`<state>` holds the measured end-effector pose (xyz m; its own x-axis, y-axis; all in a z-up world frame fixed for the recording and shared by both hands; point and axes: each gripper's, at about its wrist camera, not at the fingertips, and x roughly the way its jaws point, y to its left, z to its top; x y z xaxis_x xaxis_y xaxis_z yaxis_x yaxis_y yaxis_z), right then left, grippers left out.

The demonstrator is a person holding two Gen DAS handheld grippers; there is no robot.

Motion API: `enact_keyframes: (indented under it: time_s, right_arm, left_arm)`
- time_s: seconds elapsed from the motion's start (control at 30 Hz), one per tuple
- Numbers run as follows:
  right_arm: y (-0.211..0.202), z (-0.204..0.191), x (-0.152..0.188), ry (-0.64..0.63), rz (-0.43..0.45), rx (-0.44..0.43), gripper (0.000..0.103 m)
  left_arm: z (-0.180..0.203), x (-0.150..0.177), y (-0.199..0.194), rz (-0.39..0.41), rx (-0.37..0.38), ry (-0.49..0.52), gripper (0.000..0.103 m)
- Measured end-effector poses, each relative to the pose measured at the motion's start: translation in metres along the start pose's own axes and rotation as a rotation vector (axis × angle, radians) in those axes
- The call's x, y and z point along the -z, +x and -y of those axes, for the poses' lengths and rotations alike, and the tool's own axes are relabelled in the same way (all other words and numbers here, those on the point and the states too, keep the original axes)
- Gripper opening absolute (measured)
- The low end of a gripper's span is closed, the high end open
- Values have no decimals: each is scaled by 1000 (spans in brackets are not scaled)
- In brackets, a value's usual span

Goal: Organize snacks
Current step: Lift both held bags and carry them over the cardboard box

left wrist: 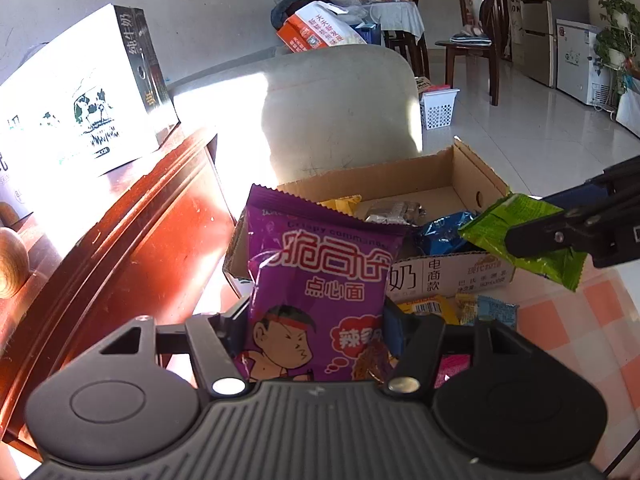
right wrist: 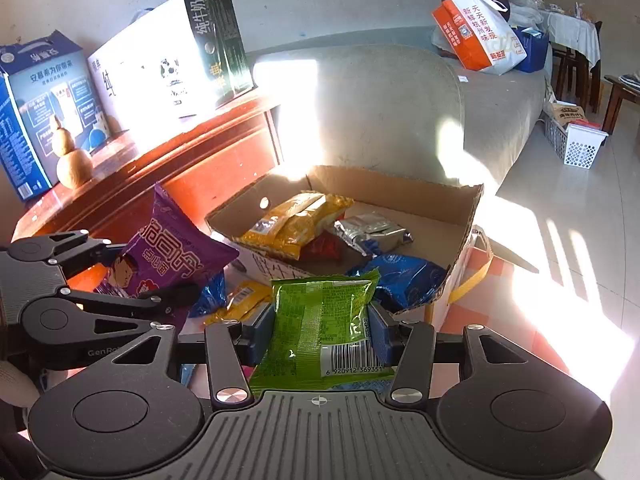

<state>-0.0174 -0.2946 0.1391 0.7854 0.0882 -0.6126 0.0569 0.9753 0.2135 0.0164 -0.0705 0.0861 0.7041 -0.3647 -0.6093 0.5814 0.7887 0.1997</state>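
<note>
My left gripper point(left wrist: 316, 332) is shut on a purple snack packet point(left wrist: 316, 280) printed with a cartoon boy, held upright in front of the cardboard box point(left wrist: 472, 172). In the right wrist view that same purple packet point(right wrist: 176, 256) shows at the left in the left gripper point(right wrist: 160, 280). My right gripper point(right wrist: 320, 328) is shut on a green snack packet point(right wrist: 320, 320) with a barcode, just short of the box point(right wrist: 468, 216). In the left wrist view the green packet point(left wrist: 520, 232) hangs at the right. Inside the box lie yellow point(right wrist: 296, 224), silver point(right wrist: 372, 232) and blue point(right wrist: 404, 276) packets.
More loose packets point(right wrist: 240, 300) lie on the checked cloth point(left wrist: 580, 320) in front of the box. A red wooden cabinet point(left wrist: 132, 240) at the left carries milk cartons point(left wrist: 80, 96) and a gourd point(right wrist: 72, 160). Behind the box stands a grey sofa point(right wrist: 380, 104); a white basket point(right wrist: 576, 148) sits on the floor.
</note>
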Motion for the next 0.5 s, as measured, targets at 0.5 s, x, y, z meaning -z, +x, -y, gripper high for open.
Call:
enact_keyframes:
  time_s: [0.5]
  right_arm:
    - [0, 31, -36, 115, 172, 56, 49]
  left_arm:
    - [3, -41, 28, 69, -51, -51, 62]
